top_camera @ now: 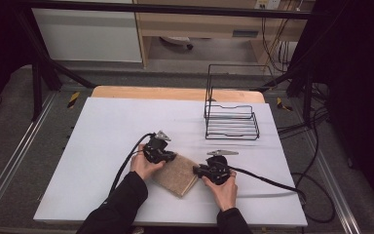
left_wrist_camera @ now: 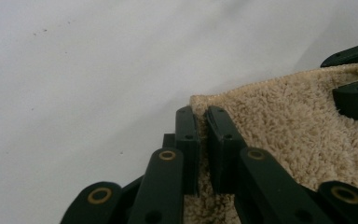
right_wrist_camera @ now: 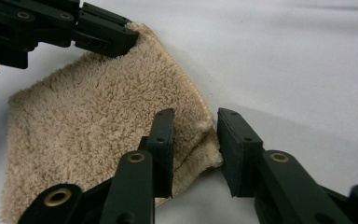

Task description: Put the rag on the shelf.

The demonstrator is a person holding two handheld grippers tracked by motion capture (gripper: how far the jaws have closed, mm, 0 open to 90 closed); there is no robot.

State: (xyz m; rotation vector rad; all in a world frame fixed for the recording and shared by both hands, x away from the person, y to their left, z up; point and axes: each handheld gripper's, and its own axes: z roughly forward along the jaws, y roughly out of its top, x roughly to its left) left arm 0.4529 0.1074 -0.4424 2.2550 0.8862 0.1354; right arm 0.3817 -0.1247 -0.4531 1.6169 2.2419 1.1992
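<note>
Black two-jaw left gripper (left_wrist_camera: 204,135), closest to the lens in the left gripper view: jaws clenched on a corner of the beige terry-cloth towel (left_wrist_camera: 289,126), pile pinched in the narrow slot between them. Same gripper at the towel's far left corner in the high view (top_camera: 168,157), cable trailing back along the dark sleeve.

Black two-jaw right gripper (right_wrist_camera: 195,144): jaws spread, straddling the neighbouring corner of the towel (right_wrist_camera: 93,116), where two layers of hemmed edge lie stacked; pads apart from the cloth on at least one side, so not yet gripping. In the high view, right gripper (top_camera: 198,169) just beside the towel's right edge.

Towel (top_camera: 177,175) folded into a small pad, flat on the white counter (top_camera: 107,131), near the front edge, between the two hands. Doubled edge at the right-hand corner suggestive of at least one fold completed.

Black wire rack (top_camera: 231,119) upright and empty toward the back right of the counter, well apart from the towel.

Judged progress: midway. Done, apparently: towel folded, one corner secured. Left: closing on the second corner, then lifting or folding once more; possible transfer to the rack unstarted.
</note>
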